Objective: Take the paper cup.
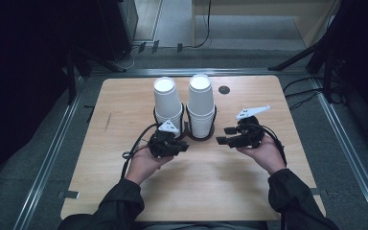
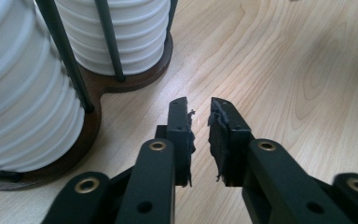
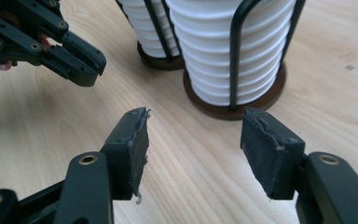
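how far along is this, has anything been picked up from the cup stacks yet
Nothing looks done: both cup stacks, left and right, sit in the wire holder. In hand: nothing; the left gripper is nearly closed on air, the right gripper is open and empty beside the holder. Any cup handling is still ahead.

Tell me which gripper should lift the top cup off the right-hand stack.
Right, probably. The right gripper is open wide, and in its own view points at the right cup stack. The left gripper sits below the left cup stack, its jaws almost closed.
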Motion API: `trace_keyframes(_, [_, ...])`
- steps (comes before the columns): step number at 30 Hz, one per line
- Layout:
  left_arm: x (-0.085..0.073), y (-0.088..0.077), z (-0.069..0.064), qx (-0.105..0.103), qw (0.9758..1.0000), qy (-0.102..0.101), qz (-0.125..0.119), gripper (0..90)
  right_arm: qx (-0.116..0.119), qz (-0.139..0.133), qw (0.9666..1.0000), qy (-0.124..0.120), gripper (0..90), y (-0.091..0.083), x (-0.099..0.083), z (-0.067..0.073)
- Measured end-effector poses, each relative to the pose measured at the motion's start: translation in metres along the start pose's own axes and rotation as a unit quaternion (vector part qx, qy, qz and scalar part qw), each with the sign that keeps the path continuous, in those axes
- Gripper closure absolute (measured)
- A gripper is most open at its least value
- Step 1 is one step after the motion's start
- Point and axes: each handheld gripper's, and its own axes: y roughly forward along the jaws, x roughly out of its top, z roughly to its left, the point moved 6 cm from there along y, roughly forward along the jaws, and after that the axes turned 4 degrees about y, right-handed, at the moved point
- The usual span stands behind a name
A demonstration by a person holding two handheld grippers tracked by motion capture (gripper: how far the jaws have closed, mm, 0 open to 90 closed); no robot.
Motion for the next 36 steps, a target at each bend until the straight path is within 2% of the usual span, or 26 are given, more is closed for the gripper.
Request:
trace_keyframes(3, [0.003,0.001,0.002,0.000,1.0000,-0.002,-0.004,84.4,-0.016,0.004,0.9997,-0.017,38.7,-0.003,0.005,0.000])
trace_keyframes(5, [0.007,0.000,0.004,0.000,0.9999,-0.003,-0.011,85.3,-0.017,0.011,0.9996,-0.021,38.2,-0.005,0.009,0.001])
trace_keyframes(8, [0.013,-0.001,0.006,-0.002,0.9996,-0.014,-0.024,85.6,-0.008,0.005,0.9997,-0.022,35.6,-0.008,0.017,0.003])
trace_keyframes(12, [0.019,0.001,0.010,0.009,0.9996,-0.016,-0.023,87.6,-0.021,0.021,0.9989,-0.035,34.7,-0.011,0.030,0.001])
trace_keyframes(16, [0.028,-0.001,0.011,0.028,0.9989,-0.012,-0.035,88.5,-0.007,0.018,0.9992,-0.035,32.8,-0.016,0.045,-0.002])
trace_keyframes(19, [0.034,-0.001,0.010,0.039,0.9983,-0.011,-0.042,89.6,-0.015,0.012,0.9990,-0.039,31.0,-0.018,0.057,-0.005])
trace_keyframes(23, [0.045,-0.004,0.009,0.050,0.9979,-0.005,-0.041,89.7,-0.020,0.011,0.9985,-0.050,29.4,-0.021,0.071,-0.001])
trace_keyframes(28, [0.057,-0.007,0.011,0.085,0.9946,-0.015,-0.058,89.1,-0.017,0.006,0.9980,-0.060,26.7,-0.026,0.090,0.004])
trace_keyframes(31, [0.061,-0.004,0.009,0.099,0.9936,-0.010,-0.053,89.1,-0.012,0.009,0.9978,-0.064,27.1,-0.027,0.099,0.006])
trace_keyframes(36, [0.068,-0.001,0.006,0.107,0.9931,-0.011,-0.046,89.1,-0.007,0.010,0.9974,-0.071,24.5,-0.028,0.115,0.009])
